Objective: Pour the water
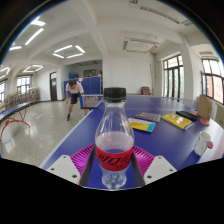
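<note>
A clear plastic bottle (114, 140) with a black cap and a red label stands upright between my fingers. It holds clear liquid. My gripper (113, 163) is shut on the bottle, with the pink pads (84, 157) pressing its labelled middle from both sides. The bottle's base shows just above the blue table (170, 145). No cup or glass is clearly in view.
Beyond the bottle on the blue table lie a colourful book (144, 125), a yellow-green book (178, 120) and a white object (204, 143) at the right. A person (73, 94) stands far back in the hall. A brown box (205, 106) is at the far right.
</note>
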Tool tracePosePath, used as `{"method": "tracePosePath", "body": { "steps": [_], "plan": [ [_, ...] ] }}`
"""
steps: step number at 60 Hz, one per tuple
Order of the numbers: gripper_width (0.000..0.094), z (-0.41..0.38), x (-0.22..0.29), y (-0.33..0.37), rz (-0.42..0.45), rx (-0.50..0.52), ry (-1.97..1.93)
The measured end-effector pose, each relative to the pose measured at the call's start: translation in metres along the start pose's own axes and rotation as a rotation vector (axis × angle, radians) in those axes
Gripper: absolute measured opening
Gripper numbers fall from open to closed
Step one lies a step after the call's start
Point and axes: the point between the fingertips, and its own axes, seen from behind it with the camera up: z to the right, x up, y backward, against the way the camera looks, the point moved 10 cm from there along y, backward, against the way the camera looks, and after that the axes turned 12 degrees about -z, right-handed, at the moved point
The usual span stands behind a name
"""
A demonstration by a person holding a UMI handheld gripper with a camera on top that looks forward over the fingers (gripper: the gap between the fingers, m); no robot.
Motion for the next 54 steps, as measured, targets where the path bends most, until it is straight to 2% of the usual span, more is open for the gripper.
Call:
{"method": "tracePosePath", "body": {
  "steps": [4, 8, 17, 24, 30, 36, 41, 47, 54],
  "plan": [
    [0.0513, 0.002, -0.001, -0.011, 0.022, -0.024, 0.018],
    [0.0489, 0.002, -0.001, -0.012, 0.045, -0.022, -0.004],
    [0.0337, 0.001, -0.002, -0.011, 0.067, 0.009, -0.013],
    [0.0339, 0.004, -0.001, -0.011, 0.064, 0.033, -0.029],
    [0.034, 0.009, 0.02, 0.008, 0.093, 0.085, -0.072],
    [0.0339, 0.02, 0.058, 0.04, 0.157, 0.209, -0.203],
    [0.0338, 0.038, 0.094, 0.068, 0.204, 0.374, -0.4],
    [0.0338, 0.066, 0.137, 0.103, 0.254, 0.634, -0.697],
    [0.0339, 0.137, 0.16, 0.112, 0.338, 0.957, -1.071]
  ]
}}
